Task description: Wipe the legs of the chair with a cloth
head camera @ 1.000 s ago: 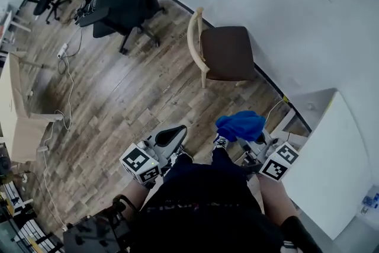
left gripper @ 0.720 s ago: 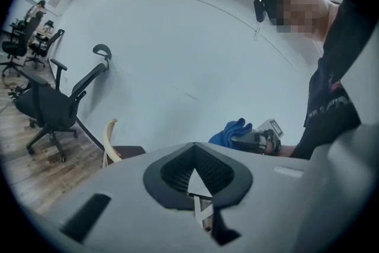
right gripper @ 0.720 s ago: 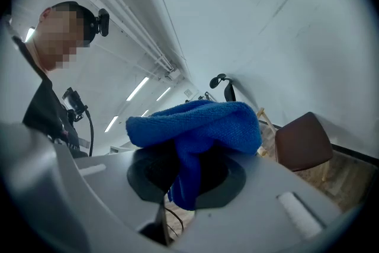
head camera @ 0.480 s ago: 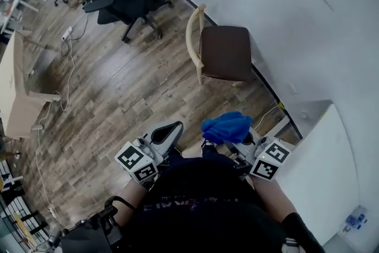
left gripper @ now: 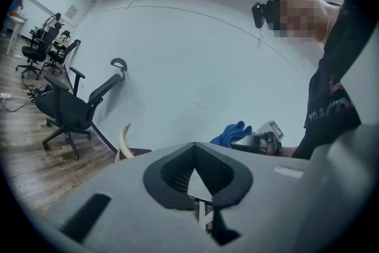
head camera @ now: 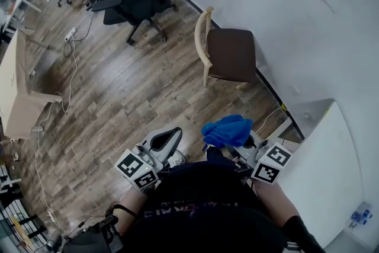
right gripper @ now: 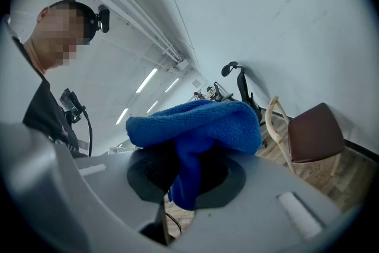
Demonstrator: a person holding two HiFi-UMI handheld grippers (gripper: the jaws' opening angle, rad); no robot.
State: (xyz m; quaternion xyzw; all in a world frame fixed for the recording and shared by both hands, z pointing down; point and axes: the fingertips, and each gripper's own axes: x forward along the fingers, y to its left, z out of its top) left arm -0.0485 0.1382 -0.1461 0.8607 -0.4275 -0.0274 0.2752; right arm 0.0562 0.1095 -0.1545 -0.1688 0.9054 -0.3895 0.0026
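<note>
Blue cloth (head camera: 226, 130) is bunched up and pinched in the right tool (head camera: 241, 140), drooping over its tips, held close to the person's body. The left tool (head camera: 164, 140) is pressed together with nothing in it, near the right one. The wooden chair (head camera: 231, 54) with brown seat stands by the white wall (head camera: 308, 15), well apart from both tools, its pale legs (head camera: 205, 76) on the wood floor (head camera: 118, 98). A black office chair (head camera: 140, 0) is farther back.

Blue cloth (head camera: 226, 130) in right gripper (head camera: 237, 143), chair (head camera: 231, 55) well apart
</note>
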